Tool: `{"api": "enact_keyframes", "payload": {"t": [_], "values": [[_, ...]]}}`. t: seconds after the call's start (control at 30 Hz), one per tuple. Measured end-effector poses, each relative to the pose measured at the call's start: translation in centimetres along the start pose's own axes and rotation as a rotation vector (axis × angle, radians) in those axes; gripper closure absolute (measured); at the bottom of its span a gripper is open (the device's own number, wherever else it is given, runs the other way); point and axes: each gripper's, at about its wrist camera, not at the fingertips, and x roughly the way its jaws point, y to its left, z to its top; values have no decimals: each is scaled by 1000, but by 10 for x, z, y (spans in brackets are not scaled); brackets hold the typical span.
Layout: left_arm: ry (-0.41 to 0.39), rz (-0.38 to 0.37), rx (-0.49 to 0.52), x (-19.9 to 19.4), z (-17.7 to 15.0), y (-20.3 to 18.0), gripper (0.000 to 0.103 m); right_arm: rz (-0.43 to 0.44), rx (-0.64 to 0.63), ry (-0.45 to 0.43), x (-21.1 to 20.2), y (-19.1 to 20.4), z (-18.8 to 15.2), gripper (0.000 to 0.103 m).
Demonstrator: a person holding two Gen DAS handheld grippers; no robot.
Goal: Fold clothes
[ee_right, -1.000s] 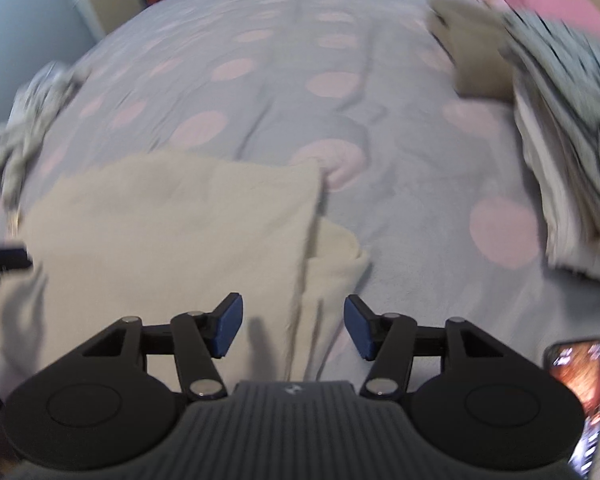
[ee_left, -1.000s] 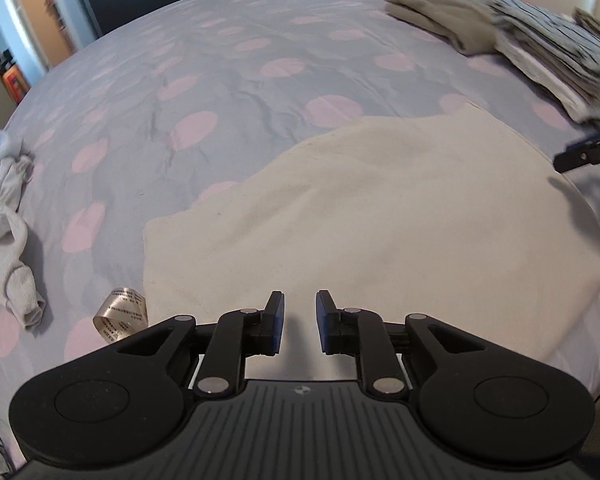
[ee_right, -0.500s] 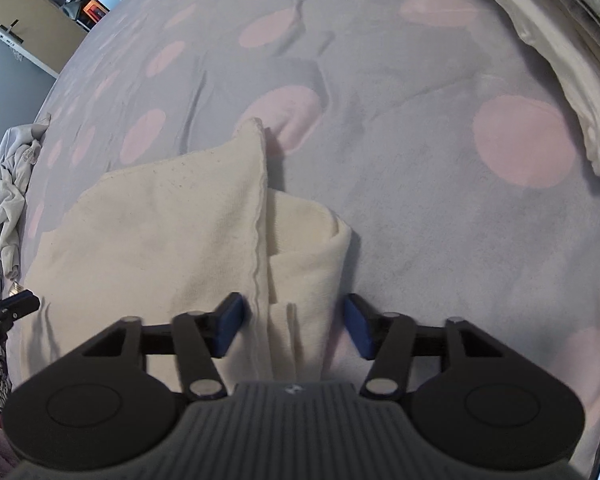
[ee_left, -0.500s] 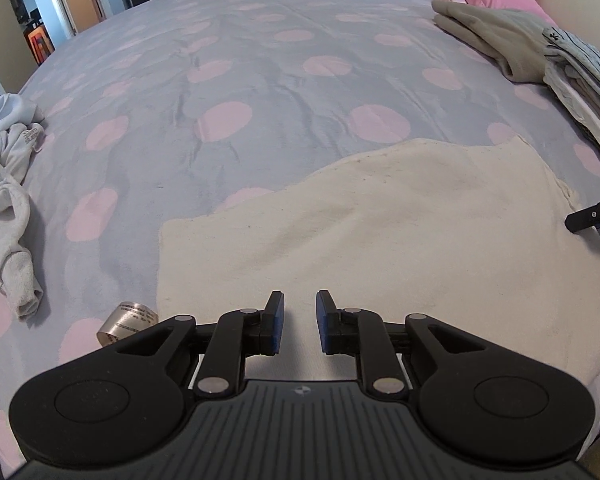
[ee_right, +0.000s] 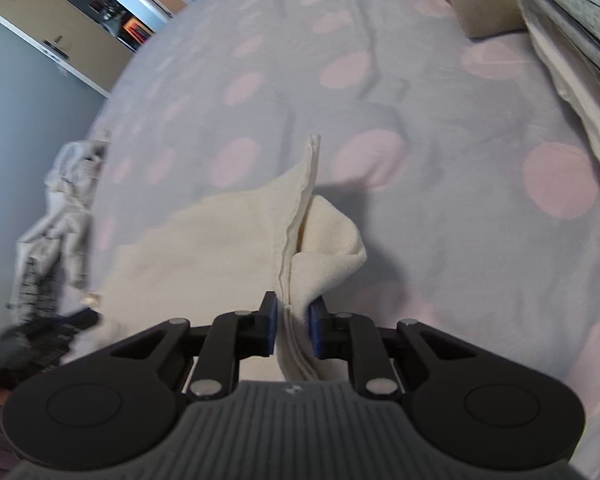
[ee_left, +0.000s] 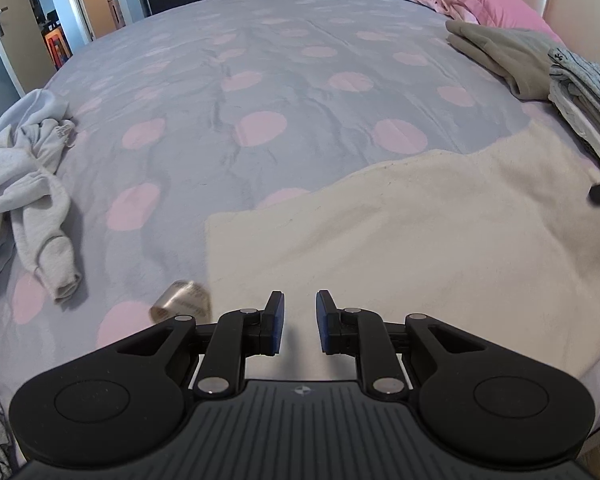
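Bed (ee_left: 284, 64) with grey, pink-dotted duvet carries everything. Cream garment (ee_left: 420, 248) lies spread at the near edge, toward the right side. Folded stack (ee_left: 580, 92) sits at the right edge, a khaki folded piece (ee_left: 508, 56) beyond it; crumpled grey clothing (ee_left: 28, 184) at the left edge. Small silver roll (ee_left: 182, 300) rests just beside the garment's near-left corner.

Right gripper (ee_right: 293, 322): jaws have just been closing and now clamp the garment's bunched right hem (ee_right: 296, 280); half a second ago they straddled it. Hem stands raised off the duvet.

Left gripper (ee_left: 299, 322): fingers narrowly apart over cream cloth, pinching nothing I can see.

Judgement: right-side grasp secured; fold can start.
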Motion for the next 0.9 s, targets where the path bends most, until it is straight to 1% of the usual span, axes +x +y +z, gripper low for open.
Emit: {"api": "enact_keyframes", "payload": {"t": [0.1, 0.2, 0.33, 0.47, 0.53, 0.67, 0.9], "values": [[-24, -11, -6, -12, -8, 9, 88, 53, 19, 11, -8, 22, 4, 85], [-47, -28, -15, -22, -16, 18, 88, 89, 22, 29, -8, 50, 8, 85], [-70, -40, -34, -32, -24, 27, 88, 126, -5, 63, -1, 98, 12, 86], [-97, -54, -36, -41, -29, 34, 89, 184, -42, 99, 12, 151, 16, 86], [-104, -54, -39, -43, -30, 38, 89, 202, -57, 118, 23, 175, 17, 86], [-111, -56, -56, -46, -35, 49, 89, 205, -86, 161, 59, 215, 13, 86], [-97, -25, -117, -45, -44, 71, 89, 170, -37, 228, 136, 242, -2, 86]]}}
